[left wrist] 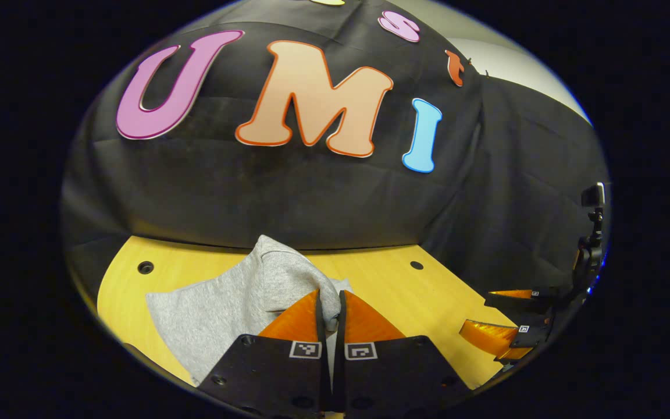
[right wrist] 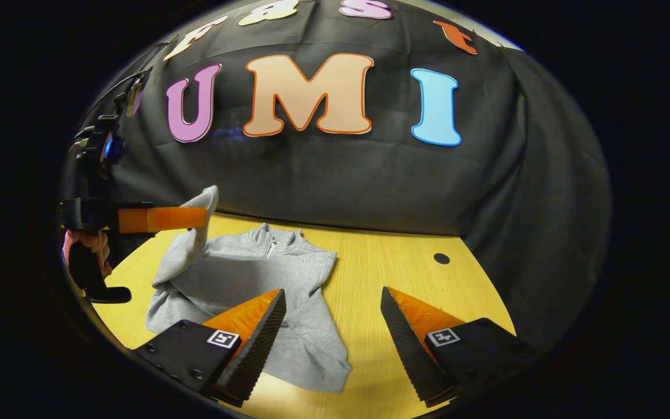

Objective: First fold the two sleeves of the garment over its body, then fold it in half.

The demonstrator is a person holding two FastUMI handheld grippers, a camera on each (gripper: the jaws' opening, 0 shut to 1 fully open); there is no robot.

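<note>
With the left gripper [left wrist: 330, 319] pinching and lifting a sleeve [right wrist: 192, 233] of the grey garment [right wrist: 265, 279] lying on the worktop [right wrist: 405, 273], it is best carrying the cuff across the body, while the right gripper [right wrist: 333, 326] is waiting wide open nearby.

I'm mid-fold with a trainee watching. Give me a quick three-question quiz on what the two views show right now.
1. True or false: the left claw is shut on a sleeve of the grey garment, lifted off the table.
2. The right claw is: A) open and holding nothing, B) shut on the collar, C) shut on the hem.
3. Fill in: the garment's body lies on the yellow wooden ____.

Key: 1 true; 2 A; 3 table.
</note>
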